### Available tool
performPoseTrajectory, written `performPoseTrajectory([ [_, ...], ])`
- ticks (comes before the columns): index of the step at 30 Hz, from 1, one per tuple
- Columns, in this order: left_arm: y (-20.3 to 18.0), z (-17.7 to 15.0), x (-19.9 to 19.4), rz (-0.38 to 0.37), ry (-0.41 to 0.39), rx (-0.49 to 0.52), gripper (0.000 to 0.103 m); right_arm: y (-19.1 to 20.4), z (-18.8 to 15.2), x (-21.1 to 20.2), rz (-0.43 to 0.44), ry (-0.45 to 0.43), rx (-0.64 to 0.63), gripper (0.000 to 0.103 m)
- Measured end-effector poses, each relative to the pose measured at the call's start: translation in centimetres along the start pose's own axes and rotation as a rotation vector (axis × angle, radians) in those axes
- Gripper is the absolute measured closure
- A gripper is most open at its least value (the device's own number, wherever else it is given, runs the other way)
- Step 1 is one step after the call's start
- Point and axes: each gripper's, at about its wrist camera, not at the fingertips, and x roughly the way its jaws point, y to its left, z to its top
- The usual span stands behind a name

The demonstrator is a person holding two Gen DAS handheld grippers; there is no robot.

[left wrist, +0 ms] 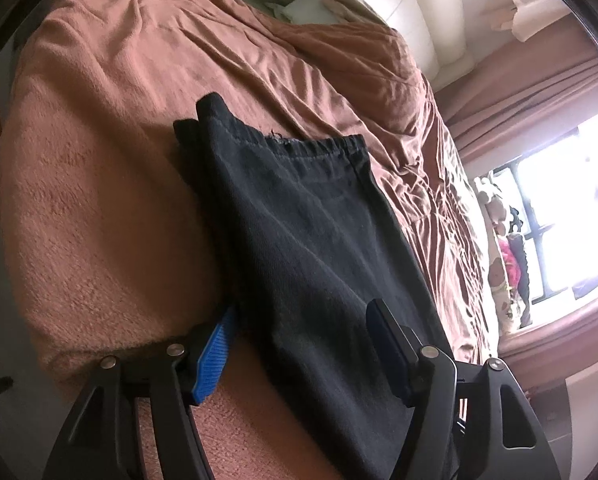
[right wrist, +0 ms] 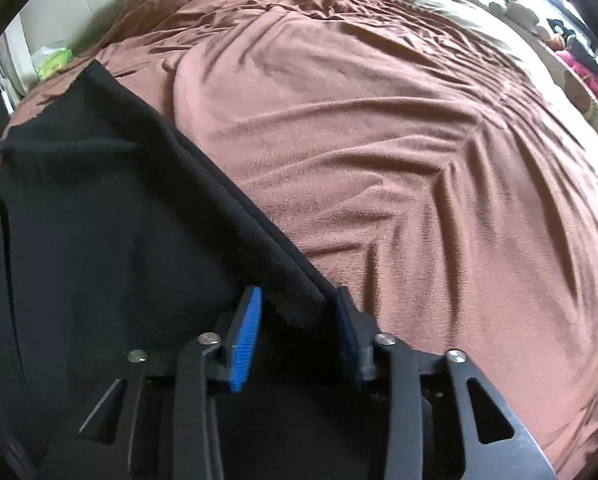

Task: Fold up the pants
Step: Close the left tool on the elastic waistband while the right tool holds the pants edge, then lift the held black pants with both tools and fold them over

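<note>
Black pants (left wrist: 299,220) lie folded lengthwise on the brown bedspread (left wrist: 99,160), cross-folds remaining; left gripper (left wrist: 303,344) spread wide astride them, right gripper (right wrist: 299,312) straddling the doubled edge, unclamped.

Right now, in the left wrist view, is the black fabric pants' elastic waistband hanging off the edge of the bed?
No: the waistband lies flat on the brown blanket.

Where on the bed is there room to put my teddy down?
The brown blanket is bare across the wide stretch beside the long edge of the black pants. Another bare patch lies between the pants' waistband and the bed's far end. It is crowded near both grippers, where the pants lie.
</note>
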Motion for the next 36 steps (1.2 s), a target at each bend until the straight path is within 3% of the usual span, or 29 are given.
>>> performPoseTrajectory([
  [3,-0.1,0.1,0.2,-0.008,-0.001,-0.002,0.036,0.0,0.1,-0.2,-0.012,-0.001,-0.013,0.101],
  [11,0.3,0.1,0.5,-0.036,0.0,-0.045,0.039,0.0,0.9,0.5,-0.093,0.005,0.06,0.103],
  [15,1.8,1.2,0.9,-0.067,0.014,-0.136,0.057,0.3,1.1,1.4,-0.115,0.001,0.096,0.103],
  [20,2.9,2.6,0.8,-0.098,0.003,-0.179,0.063,1.0,0.9,-0.3,-0.125,-0.044,0.147,0.102],
  [33,3.6,6.0,1.4,-0.109,-0.029,-0.191,0.067,3.4,-3.6,-6.1,-0.031,-0.152,0.297,0.099],
  [36,3.5,6.6,1.9,-0.108,-0.024,-0.188,0.072,3.4,-5.2,-7.7,-0.018,-0.181,0.357,0.099],
])
